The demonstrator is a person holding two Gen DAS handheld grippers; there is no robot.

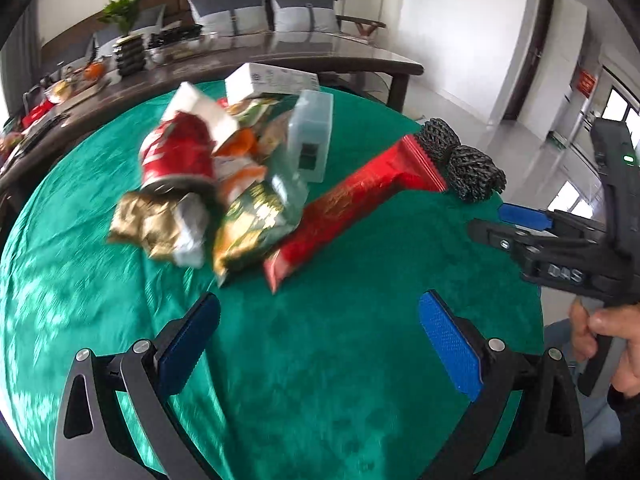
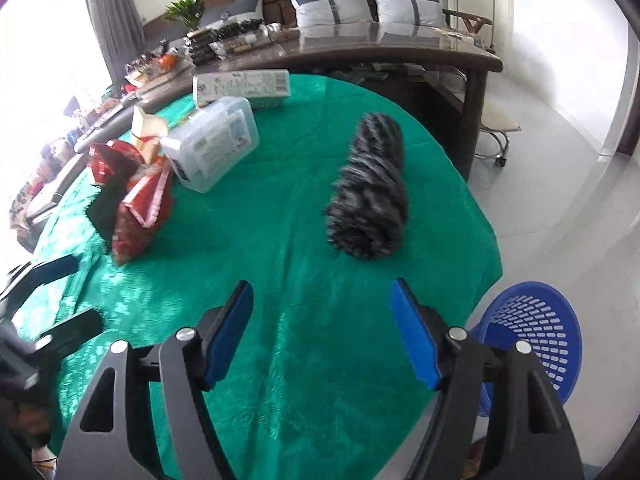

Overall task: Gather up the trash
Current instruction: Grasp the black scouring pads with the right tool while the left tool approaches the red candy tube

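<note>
A heap of trash lies on the green tablecloth (image 1: 320,360): a crushed red can (image 1: 178,156), a gold wrapper (image 1: 152,224), a green-gold snack bag (image 1: 252,228) and a long red wrapper (image 1: 356,204). My left gripper (image 1: 320,340) is open and empty, just short of the heap. My right gripper (image 2: 320,328) is open and empty above the cloth, short of a black net roll (image 2: 368,188). The right gripper also shows at the right edge of the left wrist view (image 1: 520,224). The red wrappers (image 2: 140,200) show at the left of the right wrist view.
A clear plastic box (image 2: 212,144) and a white carton (image 2: 240,86) lie at the far side of the table. A blue slotted basket (image 2: 532,332) stands on the floor at the table's right edge. A long dark cluttered table (image 2: 360,52) runs behind.
</note>
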